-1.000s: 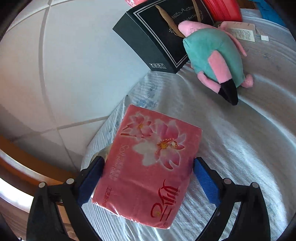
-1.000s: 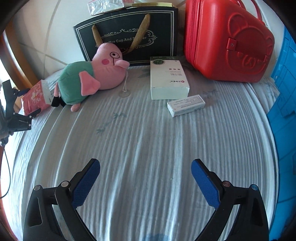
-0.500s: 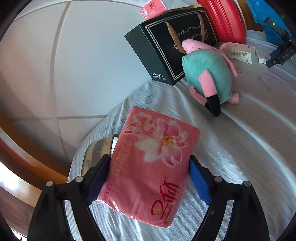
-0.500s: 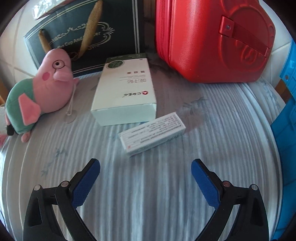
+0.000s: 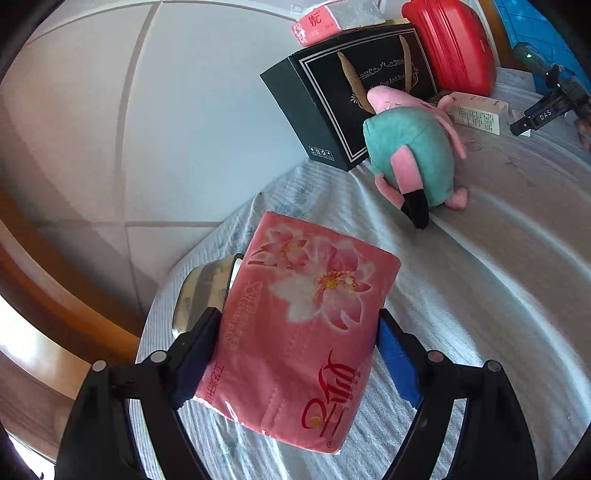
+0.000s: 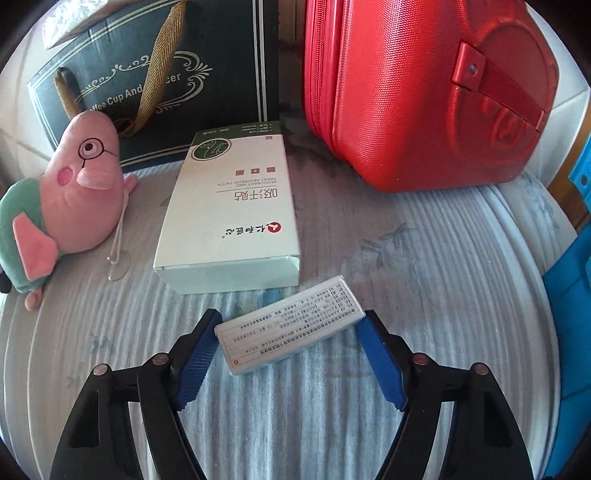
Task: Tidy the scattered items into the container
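My left gripper [image 5: 295, 354] is shut on a pink flowered tissue pack [image 5: 299, 332] and holds it above the striped cloth. My right gripper [image 6: 288, 350] has closed in around a small white medicine box [image 6: 291, 332] that lies on the cloth; both pads touch its ends. A larger white and green box [image 6: 232, 218] lies just beyond it. A plush pig [image 6: 70, 206] in a green shirt lies at the left, also in the left wrist view [image 5: 410, 162]. A dark gift bag [image 5: 354, 92] with gold handles stands at the back, with another pink pack [image 5: 314, 29] on top.
A red hard case [image 6: 424, 88] stands at the back right beside the bag [image 6: 155, 85]. A blue object [image 6: 569, 295] borders the right edge. A shiny metal object [image 5: 203, 291] lies under the tissue pack. White wall tiles [image 5: 147, 110] and a wooden edge [image 5: 55, 277] are at the left.
My left gripper closed on the tissue pack and lifted it. My right gripper moved forward to the small medicine box and narrowed until its pads reached the box's ends.
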Available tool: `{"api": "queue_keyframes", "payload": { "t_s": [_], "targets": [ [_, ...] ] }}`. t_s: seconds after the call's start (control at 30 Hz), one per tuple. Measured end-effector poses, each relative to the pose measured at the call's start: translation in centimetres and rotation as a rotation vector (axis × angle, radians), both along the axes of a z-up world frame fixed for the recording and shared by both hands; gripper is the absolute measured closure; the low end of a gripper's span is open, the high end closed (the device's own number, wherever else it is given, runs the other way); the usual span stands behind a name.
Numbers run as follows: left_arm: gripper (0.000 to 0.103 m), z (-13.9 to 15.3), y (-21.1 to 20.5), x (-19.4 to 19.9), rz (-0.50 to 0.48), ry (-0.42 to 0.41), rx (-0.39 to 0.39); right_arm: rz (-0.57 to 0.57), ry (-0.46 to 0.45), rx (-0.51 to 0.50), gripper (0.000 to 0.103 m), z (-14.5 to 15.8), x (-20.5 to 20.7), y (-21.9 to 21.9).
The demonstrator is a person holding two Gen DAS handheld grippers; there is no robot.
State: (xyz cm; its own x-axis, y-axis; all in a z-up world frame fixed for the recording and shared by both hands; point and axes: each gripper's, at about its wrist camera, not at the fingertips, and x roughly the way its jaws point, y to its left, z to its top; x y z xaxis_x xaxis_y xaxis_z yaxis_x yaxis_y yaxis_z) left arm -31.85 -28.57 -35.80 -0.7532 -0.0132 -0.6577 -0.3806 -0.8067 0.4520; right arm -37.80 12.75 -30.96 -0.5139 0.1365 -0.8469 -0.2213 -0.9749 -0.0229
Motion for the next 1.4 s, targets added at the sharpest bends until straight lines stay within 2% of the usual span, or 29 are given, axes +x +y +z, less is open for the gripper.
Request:
{"api": "queue_keyframes", "payload": {
  "t_s": [0.33,0.7,0.83,1.4],
  "targets": [
    [0.020,0.9,-0.3,2.4,0.040,-0.020,0.024,0.025,-0.022,-0.023,0.027,1.5,3.2,-1.7],
    [0.020,2.7,-0.7,8.0,0.119,-0.064,0.067,0.103,-0.064,-0.056,0.027,5.0,10.0,-6.1],
    [0.020,4.2,-0.8,10.2,0.145,-0.073,0.085,0.126,-0.071,-0.069,0.027,5.6,11.9,-6.4],
    [0.020,12.7,1.2,19.1,0.287,-0.092,0.180,0.196,-0.041,-0.139,0.027,15.9,22.6,-10.7]
  ]
}}
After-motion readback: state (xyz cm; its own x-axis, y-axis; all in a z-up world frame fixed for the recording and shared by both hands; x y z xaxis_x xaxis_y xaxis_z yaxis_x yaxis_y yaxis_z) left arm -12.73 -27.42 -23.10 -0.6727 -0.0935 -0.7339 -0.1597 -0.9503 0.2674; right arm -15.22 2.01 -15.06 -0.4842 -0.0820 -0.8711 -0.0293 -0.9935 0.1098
